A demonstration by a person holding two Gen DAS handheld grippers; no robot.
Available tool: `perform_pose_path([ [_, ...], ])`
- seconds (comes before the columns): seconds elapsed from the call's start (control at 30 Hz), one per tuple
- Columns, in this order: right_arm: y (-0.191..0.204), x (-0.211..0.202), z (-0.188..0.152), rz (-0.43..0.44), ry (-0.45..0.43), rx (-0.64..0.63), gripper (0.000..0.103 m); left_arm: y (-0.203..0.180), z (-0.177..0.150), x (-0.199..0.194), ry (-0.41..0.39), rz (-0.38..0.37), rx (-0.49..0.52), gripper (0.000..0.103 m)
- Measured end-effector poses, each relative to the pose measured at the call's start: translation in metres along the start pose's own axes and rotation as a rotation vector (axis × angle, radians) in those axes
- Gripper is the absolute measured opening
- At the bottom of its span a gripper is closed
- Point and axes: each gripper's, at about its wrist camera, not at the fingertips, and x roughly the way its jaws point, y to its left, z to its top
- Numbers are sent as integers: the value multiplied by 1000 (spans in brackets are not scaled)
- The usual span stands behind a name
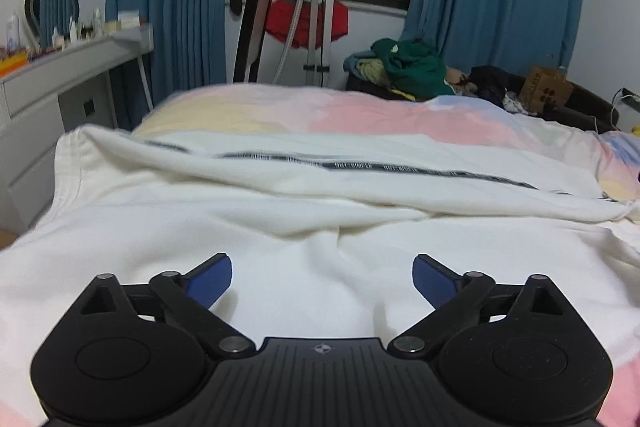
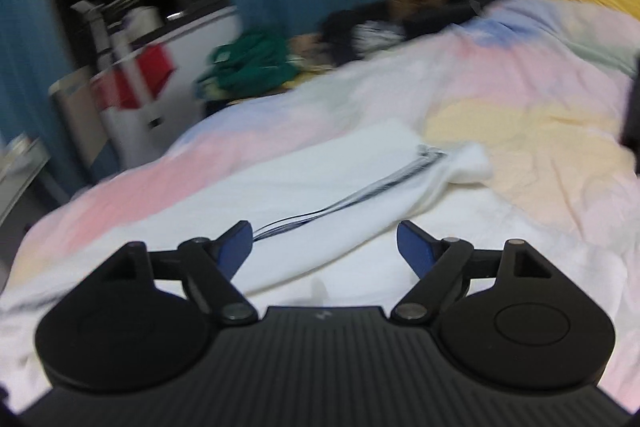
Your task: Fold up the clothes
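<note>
A white garment (image 1: pixel 304 211) with a dark printed stripe (image 1: pixel 360 167) lies spread on the bed, its far part folded over in a long ridge. My left gripper (image 1: pixel 322 279) is open and empty, low over the near part of the cloth. In the right wrist view the same white garment (image 2: pixel 328 187) runs away from me with its dark stripe (image 2: pixel 360 195) down the middle. My right gripper (image 2: pixel 324 247) is open and empty just above it. That view is blurred.
A pastel pink, yellow and blue bedcover (image 1: pixel 360 111) lies under the garment. A pile of green and dark clothes (image 1: pixel 408 67) sits beyond the bed. A grey dresser (image 1: pixel 60 83) stands at the left. A metal rack with a red cloth (image 1: pixel 308 19) stands before the window. A cardboard box (image 1: pixel 546 89) sits at the far right.
</note>
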Motion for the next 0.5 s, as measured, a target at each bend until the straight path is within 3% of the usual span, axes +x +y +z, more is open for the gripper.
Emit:
perform_pose_path([
  [0.13, -2, -11, 1, 45, -16, 22, 83, 17, -1, -22, 48, -29, -87, 99],
  [0.23, -16, -5, -2, 18, 6, 64, 83, 37, 4, -40, 27, 38, -149, 99],
  [0.5, -42, 7, -10, -47, 46, 171, 83, 123, 2, -59, 72, 151, -562, 99],
])
